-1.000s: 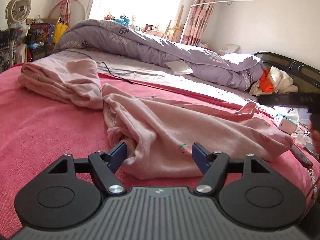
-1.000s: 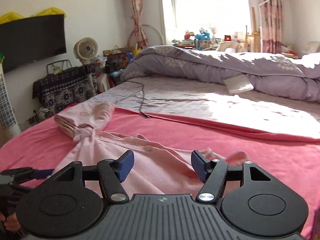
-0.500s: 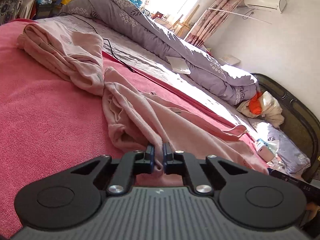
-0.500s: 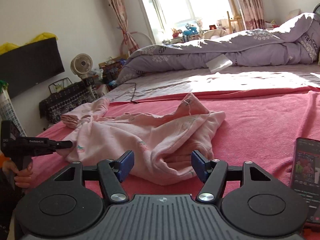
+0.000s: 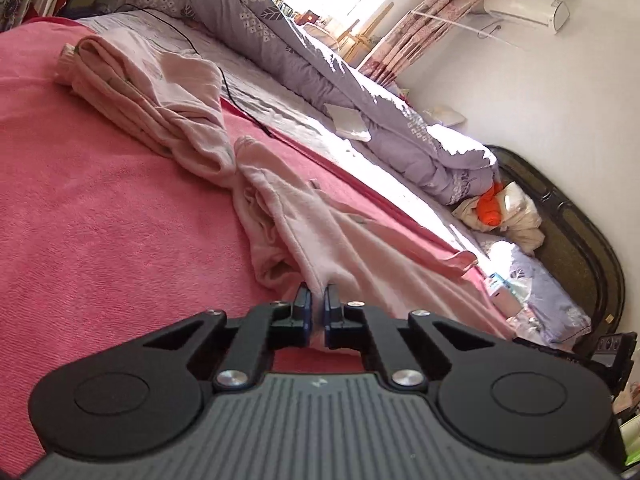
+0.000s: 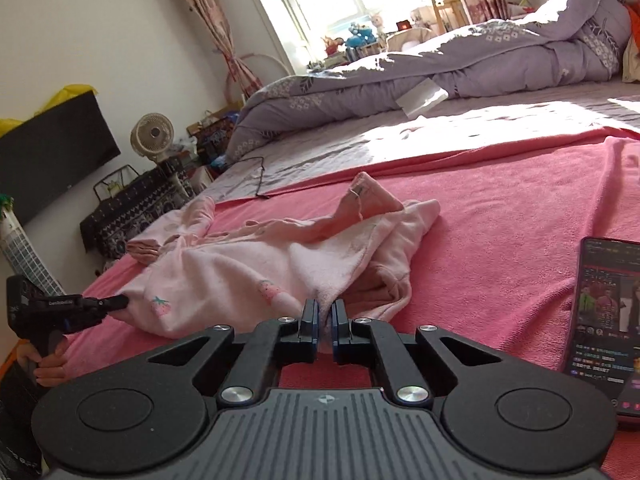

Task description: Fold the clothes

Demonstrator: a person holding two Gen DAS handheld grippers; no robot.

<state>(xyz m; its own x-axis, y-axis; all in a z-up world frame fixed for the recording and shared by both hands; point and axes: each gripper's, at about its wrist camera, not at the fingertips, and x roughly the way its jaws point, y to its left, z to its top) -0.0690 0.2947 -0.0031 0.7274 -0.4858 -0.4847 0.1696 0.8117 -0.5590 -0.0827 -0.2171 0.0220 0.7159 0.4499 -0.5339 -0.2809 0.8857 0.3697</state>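
Both the left gripper [image 5: 316, 306] and right gripper [image 6: 325, 316] pinch the pink garment [image 6: 248, 264] on the bed [image 6: 500, 240].

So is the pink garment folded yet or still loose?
Still loose: the pink garment lies crumpled on the red blanket, both hand-held grippers shut on its near edge.

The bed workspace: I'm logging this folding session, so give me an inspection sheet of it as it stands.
Surface: pink blanket spread over the bed.
Job's things: pink garment with strawberry print, crumpled, unfolded, near edge pinched at two points.
Clutter: phone with lit screen lying on the blanket at the right; white flat item against the purple duvet.
Grippers: left gripper and right gripper both closed on the garment's edge.
Cables: black cable trailing across the grey sheet.
Surroundings: fan, window, curtains, air conditioner.
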